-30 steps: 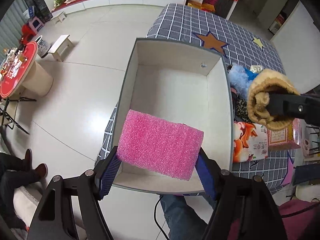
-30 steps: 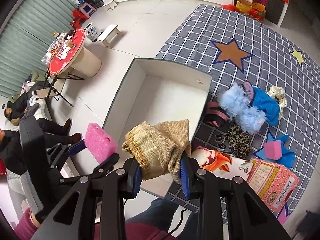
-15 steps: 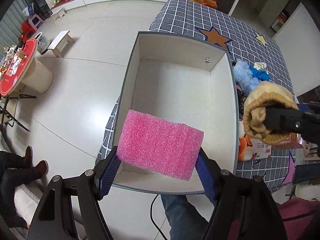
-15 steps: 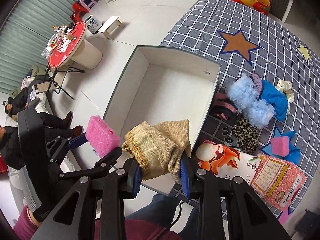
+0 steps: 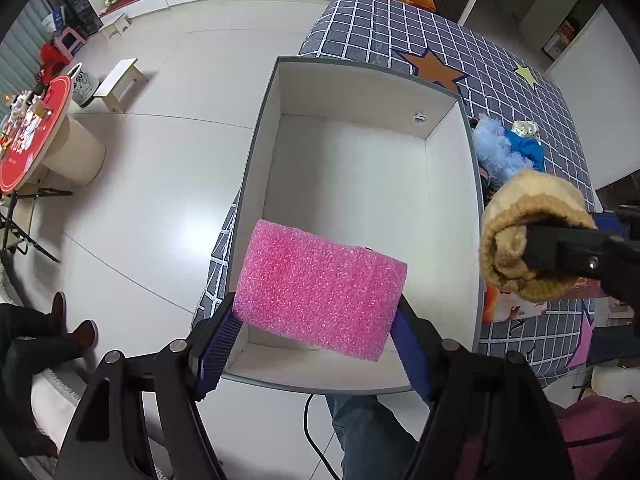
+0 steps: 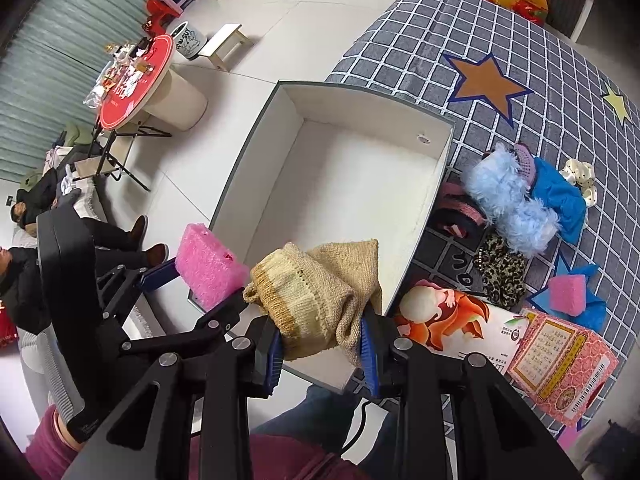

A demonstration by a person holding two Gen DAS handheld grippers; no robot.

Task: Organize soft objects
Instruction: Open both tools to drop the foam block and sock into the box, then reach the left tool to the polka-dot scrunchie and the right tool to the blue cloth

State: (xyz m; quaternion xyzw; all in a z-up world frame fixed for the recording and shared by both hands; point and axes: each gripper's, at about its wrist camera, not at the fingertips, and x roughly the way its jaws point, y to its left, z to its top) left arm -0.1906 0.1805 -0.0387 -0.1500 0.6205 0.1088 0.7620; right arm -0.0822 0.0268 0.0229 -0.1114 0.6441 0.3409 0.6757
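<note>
My left gripper is shut on a pink sponge and holds it above the near end of an open white box. My right gripper is shut on a tan knitted hat, held above the box's near right corner. The hat also shows in the left wrist view, beside the box's right wall. The sponge also shows in the right wrist view. The box is bare inside.
Right of the box on the checked mat lie a blue fluffy item, blue cloth, leopard-print fabric, a second pink sponge, a printed bag and a pink carton. A red round table stands left.
Both grippers have moved forward over the box, still holding their items. The hat has shifted lower and closer to the box's right wall in the left wrist view.
</note>
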